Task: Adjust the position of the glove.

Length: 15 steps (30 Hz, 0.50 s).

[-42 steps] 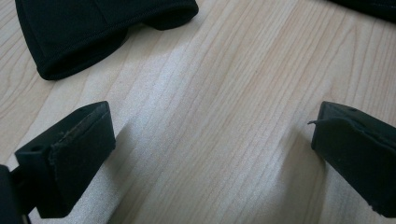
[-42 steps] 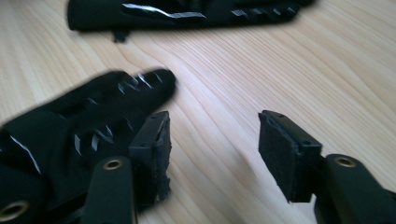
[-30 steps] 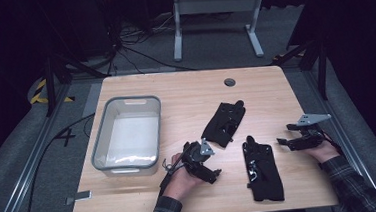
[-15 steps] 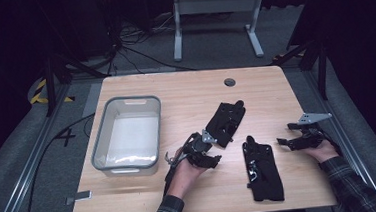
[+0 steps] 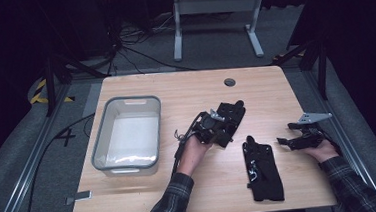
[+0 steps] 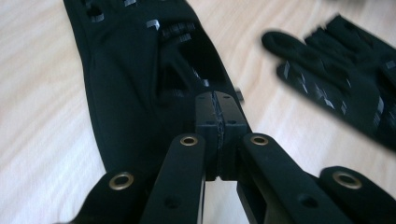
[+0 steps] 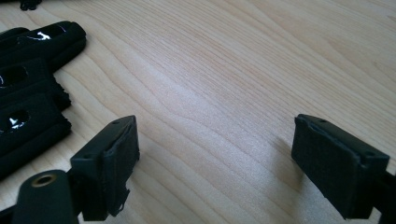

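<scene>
Two black gloves lie on the wooden table [image 5: 147, 194]. The far glove [image 5: 232, 110] [image 6: 130, 84] lies at the table's middle, and my left gripper [image 5: 221, 125] [image 6: 217, 100] hangs low over its near end with the jaws pressed together; nothing shows between them. The near glove [image 5: 263, 168] [image 6: 341, 88] lies flat, closer to the front edge. To its right, my right gripper [image 5: 285, 142] [image 7: 215, 144] hovers open above bare wood. The fingers of the near glove [image 7: 28, 102] show at the left of the right gripper view.
A clear plastic bin [image 5: 125, 101] stands empty on the left part of the table. A round cable hole [image 5: 229, 82] sits near the far edge. Beyond the table stand a metal frame [image 5: 214, 4] and floor cables [image 5: 121, 45].
My left gripper has moved forward and to the right, from bare wood onto the near end of the far glove. Both gloves and the right gripper have stayed put.
</scene>
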Motion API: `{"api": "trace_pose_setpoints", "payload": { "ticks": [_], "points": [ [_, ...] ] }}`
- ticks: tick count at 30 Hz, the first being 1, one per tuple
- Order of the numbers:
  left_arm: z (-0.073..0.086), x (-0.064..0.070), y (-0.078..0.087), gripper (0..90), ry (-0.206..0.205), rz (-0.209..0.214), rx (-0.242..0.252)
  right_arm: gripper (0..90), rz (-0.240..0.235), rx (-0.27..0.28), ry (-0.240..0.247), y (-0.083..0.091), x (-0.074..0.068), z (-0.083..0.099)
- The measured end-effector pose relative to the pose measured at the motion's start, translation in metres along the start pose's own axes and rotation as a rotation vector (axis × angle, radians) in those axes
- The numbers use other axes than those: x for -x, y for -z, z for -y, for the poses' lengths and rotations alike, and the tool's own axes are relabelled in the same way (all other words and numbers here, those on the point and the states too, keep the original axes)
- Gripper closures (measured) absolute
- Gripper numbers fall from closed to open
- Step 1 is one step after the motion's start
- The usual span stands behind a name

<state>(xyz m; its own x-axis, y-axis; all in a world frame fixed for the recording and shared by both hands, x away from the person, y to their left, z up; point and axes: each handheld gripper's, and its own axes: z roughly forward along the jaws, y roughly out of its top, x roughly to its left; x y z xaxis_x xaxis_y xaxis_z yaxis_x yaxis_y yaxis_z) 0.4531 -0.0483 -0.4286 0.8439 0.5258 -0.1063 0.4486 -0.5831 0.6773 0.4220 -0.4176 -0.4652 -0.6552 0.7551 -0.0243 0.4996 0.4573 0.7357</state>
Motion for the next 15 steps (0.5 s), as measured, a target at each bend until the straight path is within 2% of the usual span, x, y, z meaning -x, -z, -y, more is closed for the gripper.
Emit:
{"api": "trace_pose_setpoints", "payload": {
  "ticks": [1, 7, 9, 11, 15],
  "points": [
    [-0.005, -0.002, -0.004, 89.9, -0.011, -0.003, -0.004, 15.7, 0.001, 0.0, 0.0, 0.0, 0.0, 0.0],
    [-0.026, -0.011, -0.025, 89.8, -0.018, 0.001, 0.013, 15.8, 0.001, 0.0, -0.002, 0.0, 0.0, 0.0],
    [-0.033, -0.015, -0.032, 89.8, -0.026, 0.012, 0.017, 15.8, 0.002, 0.0, -0.002, 0.0, 0.0, 0.0],
    [-0.036, -0.016, -0.035, 89.8, -0.024, 0.017, 0.019, 15.8, 0.002, 0.0, -0.002, 0.0, 0.0, 0.0],
    [-0.047, -0.022, -0.051, 89.8, -0.027, 0.02, 0.02, 15.8, 0.002, -0.001, -0.003, 0.0, 0.0, 0.0]
  ]
}}
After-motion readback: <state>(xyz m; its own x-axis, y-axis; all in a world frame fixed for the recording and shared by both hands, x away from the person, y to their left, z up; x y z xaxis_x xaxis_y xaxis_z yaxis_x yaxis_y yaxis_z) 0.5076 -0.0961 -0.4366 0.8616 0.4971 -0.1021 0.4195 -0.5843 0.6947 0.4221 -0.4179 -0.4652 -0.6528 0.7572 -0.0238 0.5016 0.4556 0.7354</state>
